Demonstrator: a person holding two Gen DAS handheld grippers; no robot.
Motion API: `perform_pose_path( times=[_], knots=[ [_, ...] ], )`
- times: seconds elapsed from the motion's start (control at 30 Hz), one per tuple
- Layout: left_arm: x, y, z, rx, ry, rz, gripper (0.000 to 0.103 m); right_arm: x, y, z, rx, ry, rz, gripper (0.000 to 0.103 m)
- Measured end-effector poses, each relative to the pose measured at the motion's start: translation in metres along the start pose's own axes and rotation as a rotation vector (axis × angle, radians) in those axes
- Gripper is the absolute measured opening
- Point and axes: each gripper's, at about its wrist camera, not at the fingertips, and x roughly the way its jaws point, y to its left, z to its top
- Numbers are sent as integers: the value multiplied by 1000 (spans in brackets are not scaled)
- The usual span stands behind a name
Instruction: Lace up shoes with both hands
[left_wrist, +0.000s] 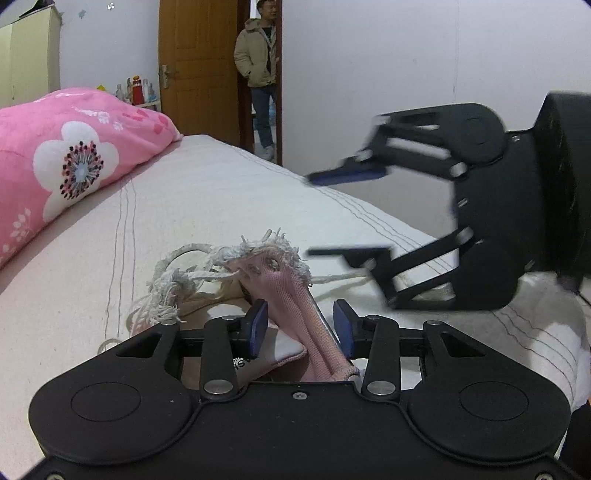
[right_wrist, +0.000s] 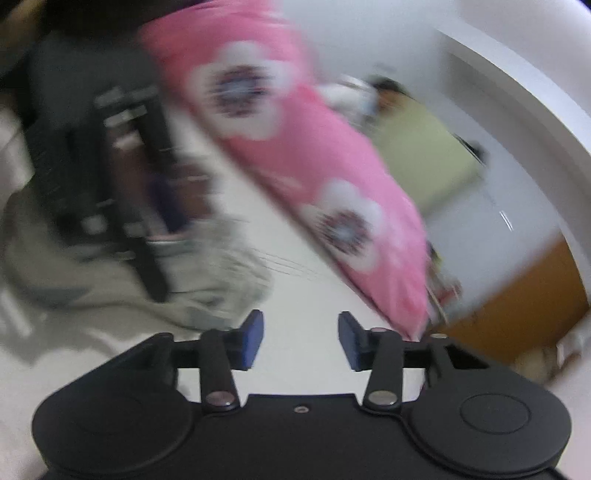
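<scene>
Jaws of both the left gripper (left_wrist: 301, 325) and right gripper (right_wrist: 301, 339) stand spread, nothing pinched, so the shoe (left_wrist: 280, 291) on the bed (left_wrist: 207, 192) may shift and its frayed lace (left_wrist: 173, 284) slip out.

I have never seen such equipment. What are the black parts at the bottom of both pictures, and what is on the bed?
Each picture comes from a camera on a hand-held gripper, looking along its two fingers. In the left view, the left gripper stands around the pink tongue of a shoe on the white bed; whether its pads press the tongue is unclear. The right gripper hovers beside it, open and empty. Its own view is blurred. A pink flowered pillow lies behind.
</scene>
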Motion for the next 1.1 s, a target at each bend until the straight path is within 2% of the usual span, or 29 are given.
perform_pose_path(
  times=[0.1,0.17,0.2,0.23,0.33,0.4,0.5,0.53,0.57,0.6,0.67,0.7,0.73,0.77,0.8,0.83,0.87,0.9,0.93,0.97,1.03,1.1],
  knots=[
    [0,0,-2,4,-12,-1,39,12,15,12,-195,-8,31,43],
    [0,0,-2,10,-20,6,40,18,17,20,-268,-21,25,40],
    [0,0,-3,16,-24,4,41,21,17,23,-281,-11,29,36],
    [0,-1,-4,20,-27,2,41,23,16,25,-293,3,34,20],
    [0,-1,-4,23,-33,-1,41,28,17,30,-318,21,45,7],
    [0,0,-5,22,-37,-3,42,23,13,37,-331,5,43,6],
    [0,0,-5,20,-42,-2,42,13,14,37,-275,-28,-17,6],
    [0,0,-5,19,-42,-2,42,13,9,36,-189,-29,-35,1],
    [1,0,-5,17,-41,-1,42,11,0,34,-69,-32,-75,1],
    [1,-1,-5,17,-41,-1,42,11,-7,32,-2,-32,-100,1],
    [1,0,-4,16,-36,-2,42,-1,-38,19,268,-32,-248,1],
    [1,0,-4,15,-34,-3,42,-6,-49,13,344,-28,-292,1],
    [2,0,-3,16,-28,-4,43,-15,-69,0,485,-23,-353,1],
    [2,0,-3,18,-22,-6,43,-25,-87,-13,610,-16,-383,1],
    [2,0,-3,19,-20,-7,43,-28,-93,-18,640,-10,-380,5],
    [2,0,-3,20,-20,-8,43,-29,-89,-20,562,12,-340,6],
    [1,0,-3,21,-19,-9,43,-23,-72,-16,379,52,-291,11],
    [1,0,-3,20,-21,-8,43,-20,-63,-14,297,67,-268,25],
    [1,-1,-3,21,-23,-6,43,-12,-43,-8,133,83,-211,34],
    [1,-1,-3,21,-25,-5,43,-5,-23,-2,-9,76,-137,34],
    [1,-1,-4,22,-29,-6,43,4,-4,11,-130,42,-42,34],
    [0,1,-5,21,-31,-12,43,10,4,22,-215,1,-12,34]
  ],
)
